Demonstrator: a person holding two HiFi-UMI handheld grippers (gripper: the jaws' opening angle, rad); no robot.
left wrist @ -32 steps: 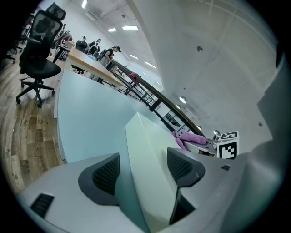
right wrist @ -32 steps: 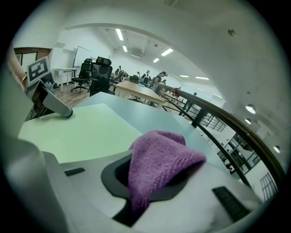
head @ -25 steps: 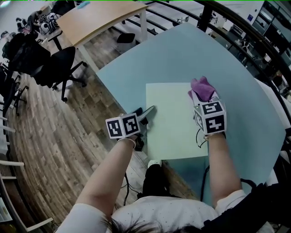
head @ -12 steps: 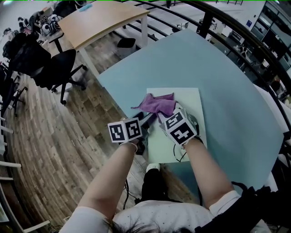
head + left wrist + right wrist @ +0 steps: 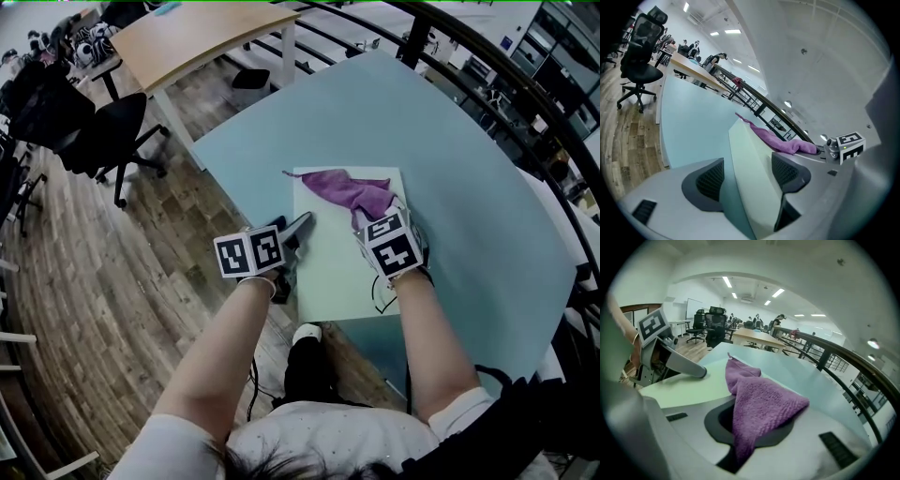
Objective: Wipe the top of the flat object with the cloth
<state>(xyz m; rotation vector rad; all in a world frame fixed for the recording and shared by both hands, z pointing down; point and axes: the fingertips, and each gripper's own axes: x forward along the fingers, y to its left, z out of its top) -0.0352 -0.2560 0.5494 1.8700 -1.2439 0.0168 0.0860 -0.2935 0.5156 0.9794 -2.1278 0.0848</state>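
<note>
A pale green flat board (image 5: 342, 267) lies on the light blue table (image 5: 469, 197). On the board's far part a purple cloth (image 5: 345, 190) is spread, trailing to the left. My right gripper (image 5: 375, 214) is shut on the cloth's right end; in the right gripper view the cloth (image 5: 759, 404) bulges out between the jaws. My left gripper (image 5: 298, 228) rests at the board's left edge. Its jaws stand apart in the left gripper view, with the board's edge (image 5: 754, 154) between them, one on the board side and one on the table side.
The table's near-left edge runs close beside the board, with wooden floor (image 5: 141, 281) beyond. A black office chair (image 5: 103, 141) and a wooden desk (image 5: 206, 37) stand at the far left. A dark railing (image 5: 487, 84) curves round the table's far side. A thin cable (image 5: 380, 302) hangs under my right gripper.
My right gripper swept the cloth from the board's right side over to its left, then drew back to the right with the cloth trailing leftward. The left gripper stayed at the board's left edge.
</note>
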